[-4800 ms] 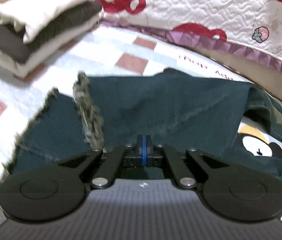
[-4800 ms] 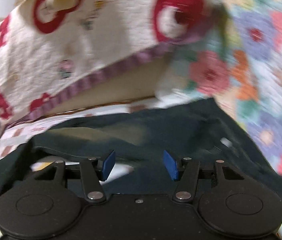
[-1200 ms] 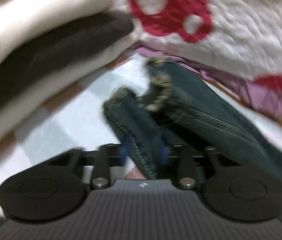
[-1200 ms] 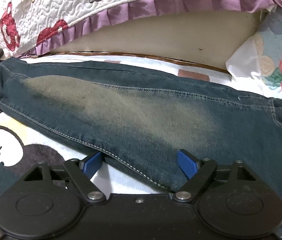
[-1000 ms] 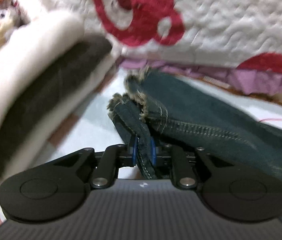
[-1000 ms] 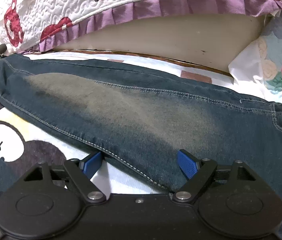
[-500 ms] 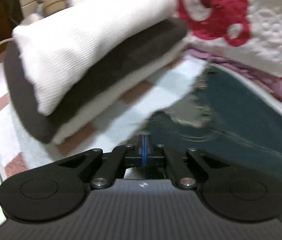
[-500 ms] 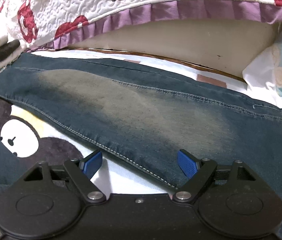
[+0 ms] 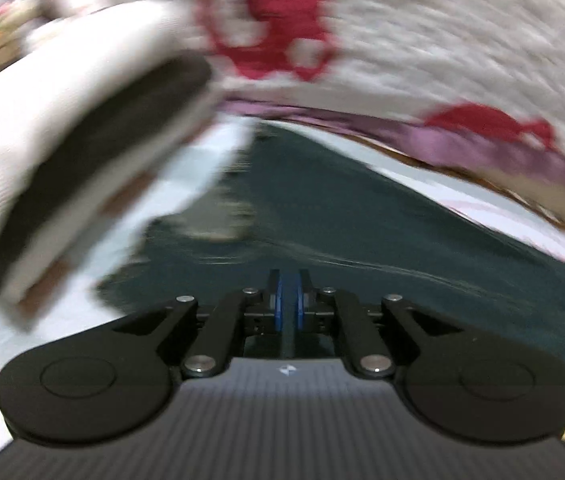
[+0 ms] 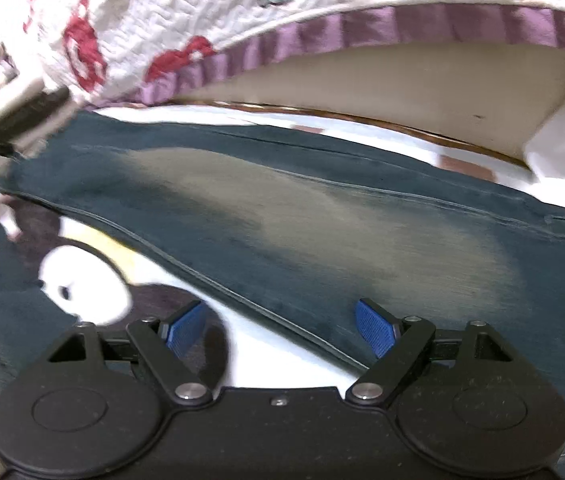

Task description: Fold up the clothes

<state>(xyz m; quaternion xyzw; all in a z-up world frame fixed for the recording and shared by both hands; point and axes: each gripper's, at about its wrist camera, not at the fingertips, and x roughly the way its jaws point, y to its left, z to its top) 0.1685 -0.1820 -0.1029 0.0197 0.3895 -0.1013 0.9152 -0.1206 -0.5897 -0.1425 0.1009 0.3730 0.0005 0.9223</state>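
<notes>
Dark blue jeans [image 10: 322, 216] lie spread across the bed, one leg stretched from right to far left. My right gripper [image 10: 282, 326] is open and empty, low over the leg's near seam. In the left wrist view, which is blurred, the jeans leg [image 9: 362, 224] runs away toward its frayed hem. My left gripper [image 9: 288, 300] has its blue pads nearly together with a thin gap, just above the denim; I cannot make out cloth between them.
A stack of folded white and dark clothes [image 9: 62, 152] sits to the left of the hem. A quilted cover with red bears and a purple frill [image 10: 322, 28] hangs behind. A bear-print sheet [image 10: 82, 276] lies under the jeans.
The left gripper let go of the hem, shut, and now shows a thin gap while swinging over the leg. The leg now lies flat. The right gripper stayed open, shifting slightly.
</notes>
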